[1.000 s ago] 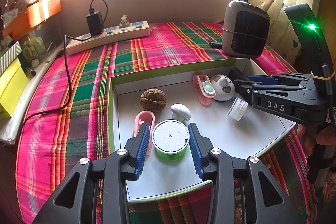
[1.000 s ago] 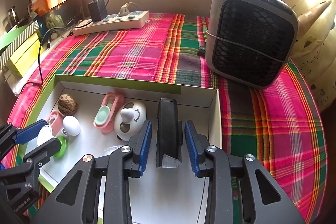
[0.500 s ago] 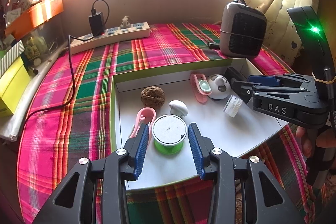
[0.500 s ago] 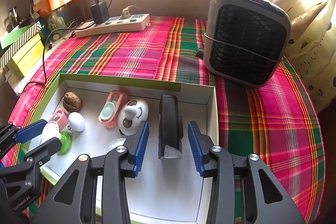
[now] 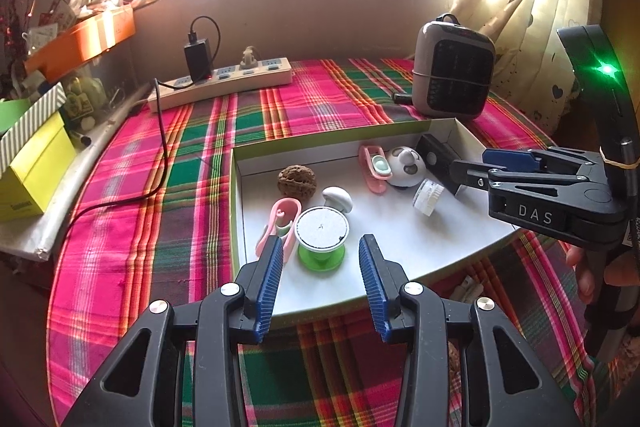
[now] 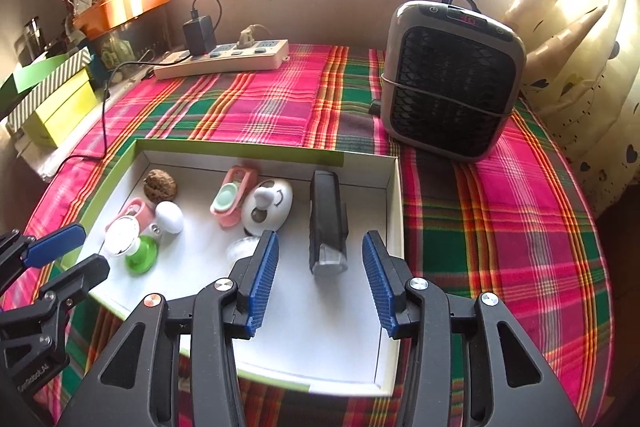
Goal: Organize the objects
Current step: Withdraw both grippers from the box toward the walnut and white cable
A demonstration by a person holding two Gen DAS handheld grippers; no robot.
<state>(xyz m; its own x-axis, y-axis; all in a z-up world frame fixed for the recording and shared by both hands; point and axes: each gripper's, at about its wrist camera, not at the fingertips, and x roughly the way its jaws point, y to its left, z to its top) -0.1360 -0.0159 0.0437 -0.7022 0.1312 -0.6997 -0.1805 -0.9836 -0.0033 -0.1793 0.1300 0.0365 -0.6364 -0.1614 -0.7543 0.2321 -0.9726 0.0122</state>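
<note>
My left tongs (image 5: 320, 285) are apart and hold nothing. The green spool (image 5: 321, 241) stands upright on the tray (image 5: 400, 263) floor just ahead of the blue pads (image 5: 270, 279), touching neither. A pink clip (image 5: 280, 219) lies against the spool's left side. A white mushroom-shaped piece (image 5: 337, 198) sits just behind the spool, and a walnut (image 5: 297, 179) lies behind that, near the tray's rear wall.

My right tongs (image 6: 318, 277) are likewise apart and hold nothing. The black bar (image 6: 327, 223) lies flat in the tray (image 6: 394, 211), lengthwise along the right wall, with its near grey end between the pad tips and clear of both. To its left sits a white round toy (image 6: 267, 207) with a face, and a second pink clip (image 6: 233, 201) carrying a mint-green part touches that toy. A small white ribbed cap (image 5: 427, 197) lies in the tray near the right tongs' tips in the left view; in the right view it is blurred and partly hidden by my left pad.

The tray rests on a plaid cloth (image 6: 256, 103) over the desk. A grey heater (image 6: 452, 83) stands on the cloth behind the tray's right corner. A power strip (image 6: 222, 61) with a black adapter (image 6: 199, 35) plugged in lies along the far edge. Yellow boxes (image 5: 34, 167) sit off the cloth at the left.
</note>
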